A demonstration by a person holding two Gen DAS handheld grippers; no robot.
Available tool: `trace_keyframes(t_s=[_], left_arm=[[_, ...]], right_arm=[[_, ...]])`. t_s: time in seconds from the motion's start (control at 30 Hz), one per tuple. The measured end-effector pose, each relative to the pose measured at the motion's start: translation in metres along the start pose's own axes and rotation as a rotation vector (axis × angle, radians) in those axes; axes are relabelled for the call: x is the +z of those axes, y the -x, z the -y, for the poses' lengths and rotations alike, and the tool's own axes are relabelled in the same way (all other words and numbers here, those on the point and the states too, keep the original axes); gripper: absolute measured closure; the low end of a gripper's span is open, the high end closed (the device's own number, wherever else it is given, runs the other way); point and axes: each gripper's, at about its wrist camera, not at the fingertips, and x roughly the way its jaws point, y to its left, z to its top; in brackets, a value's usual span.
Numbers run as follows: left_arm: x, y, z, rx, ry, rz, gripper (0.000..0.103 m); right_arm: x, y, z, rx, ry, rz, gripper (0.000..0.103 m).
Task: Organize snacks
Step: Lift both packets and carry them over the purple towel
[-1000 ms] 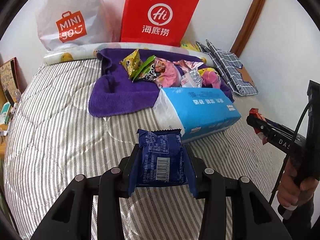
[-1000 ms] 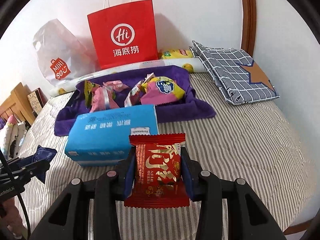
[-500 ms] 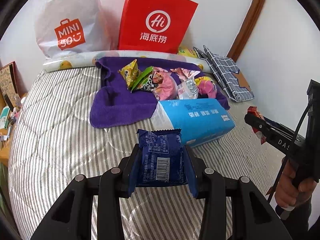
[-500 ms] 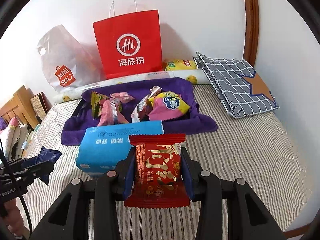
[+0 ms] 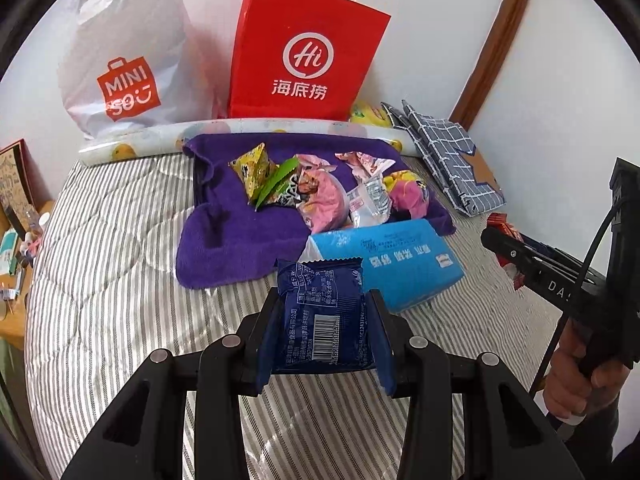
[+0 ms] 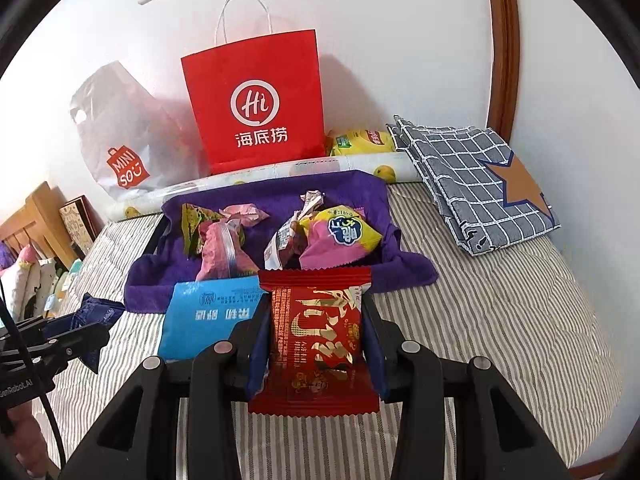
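Note:
My left gripper [image 5: 322,312] is shut on a dark blue snack packet [image 5: 324,316], held above the striped bed. My right gripper [image 6: 316,320] is shut on a red snack packet [image 6: 316,336] with gold lettering. Beyond both lies a purple towel [image 5: 224,240] carrying several loose snack bags [image 5: 320,196]; the same snack bags [image 6: 340,236] show in the right wrist view. A blue tissue pack [image 5: 396,260] lies at the towel's near edge, between the grippers and the snacks. The right gripper [image 5: 504,240] appears at the right of the left wrist view, the left gripper [image 6: 92,320] at the left of the right wrist view.
A red paper bag [image 5: 304,56] and a white plastic bag [image 5: 120,52] stand against the wall behind a rolled fruit-print sheet [image 5: 140,140]. A folded grey checked cloth [image 6: 480,184] lies at the far right. A wooden bedside shelf [image 6: 40,216] stands left of the bed.
Both grippers have risen with their packets, so the towel, snacks and tissue pack sit lower and farther in each view. Both grips are unchanged.

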Motion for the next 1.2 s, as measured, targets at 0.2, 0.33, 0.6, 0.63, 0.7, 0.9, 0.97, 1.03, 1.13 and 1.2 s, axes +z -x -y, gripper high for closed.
trace_keyframes(t_s=[0.2,0.33,0.6,0.63,0.7,0.9,0.97,1.03,1.13,1.2], left_arm=[[0.011,-0.004,0.003,0.004,-0.005,-0.002,0.062],[0.019,-0.005,0.005,0.006,-0.011,0.001,0.062],[0.035,-0.008,0.011,0.017,-0.024,0.011,0.062],[0.038,-0.009,0.011,0.017,-0.023,0.01,0.062],[0.043,-0.01,0.011,0.02,-0.023,0.012,0.062],[0.061,-0.013,0.01,0.024,-0.022,0.015,0.062],[0.066,-0.014,0.008,0.019,-0.017,0.015,0.062],[0.072,-0.015,0.006,0.021,-0.012,0.018,0.062],[0.079,-0.015,0.003,0.021,-0.006,0.02,0.062],[0.084,-0.017,0.0,0.025,-0.004,0.022,0.062]], right_arm=[[0.008,-0.005,0.0,-0.003,0.003,-0.001,0.064],[0.013,-0.007,0.001,0.006,0.002,-0.001,0.064],[0.03,-0.012,0.003,0.014,0.003,0.011,0.064],[0.033,-0.012,0.003,0.013,0.002,0.014,0.064],[0.038,-0.013,0.005,0.014,-0.001,0.019,0.064],[0.055,-0.017,0.008,0.006,-0.005,0.037,0.064],[0.059,-0.019,0.01,0.011,-0.008,0.041,0.064],[0.064,-0.021,0.011,0.011,-0.009,0.043,0.064],[0.07,-0.026,0.011,0.015,-0.009,0.044,0.064],[0.074,-0.029,0.009,0.015,-0.006,0.046,0.064]])
